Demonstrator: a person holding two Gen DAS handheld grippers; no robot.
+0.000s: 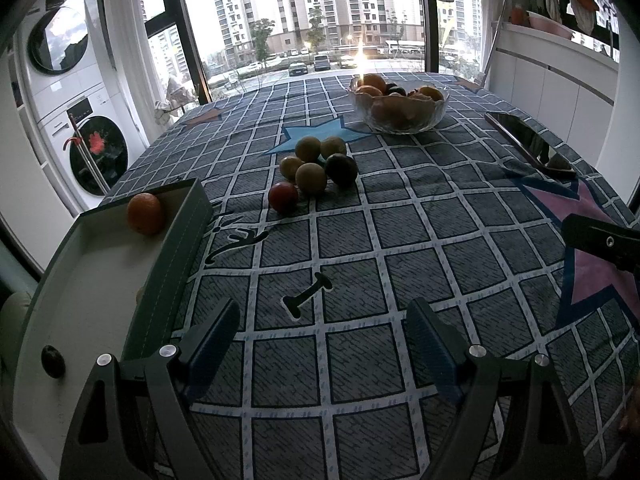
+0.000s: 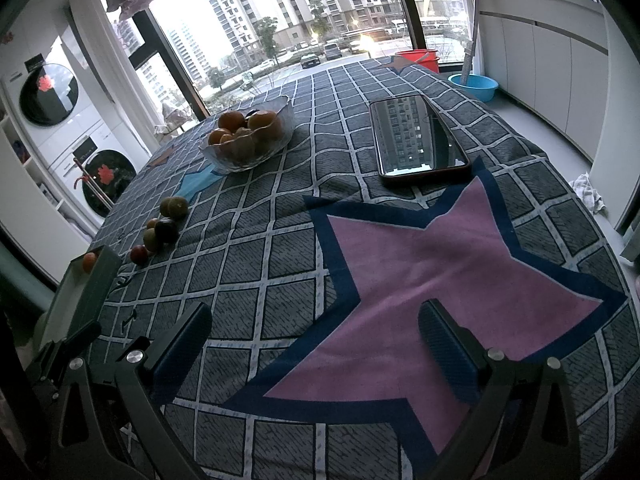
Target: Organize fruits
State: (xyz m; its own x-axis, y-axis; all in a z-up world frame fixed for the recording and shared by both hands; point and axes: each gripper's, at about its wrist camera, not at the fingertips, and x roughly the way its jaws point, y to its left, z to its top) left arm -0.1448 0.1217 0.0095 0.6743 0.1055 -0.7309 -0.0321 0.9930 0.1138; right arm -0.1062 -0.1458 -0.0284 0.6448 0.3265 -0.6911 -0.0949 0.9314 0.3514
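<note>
Several loose fruits (image 1: 314,170) lie in a cluster on the checked tablecloth: green-brown ones, a dark plum (image 1: 341,169) and a red one (image 1: 283,197). The cluster also shows in the right wrist view (image 2: 164,226). A glass bowl (image 1: 400,110) of oranges stands behind it, and also shows in the right wrist view (image 2: 250,140). A grey box (image 1: 100,280) at the left holds an orange (image 1: 145,213) and a small dark fruit (image 1: 53,361). My left gripper (image 1: 324,344) is open and empty beside the box. My right gripper (image 2: 316,344) is open and empty over a pink star.
A phone (image 2: 416,140) lies screen-up at the right of the table, and also shows in the left wrist view (image 1: 528,142). Stacked washing machines (image 1: 72,92) stand at the left. A blue basin (image 2: 474,86) and red bucket (image 2: 418,60) sit on the floor beyond the table.
</note>
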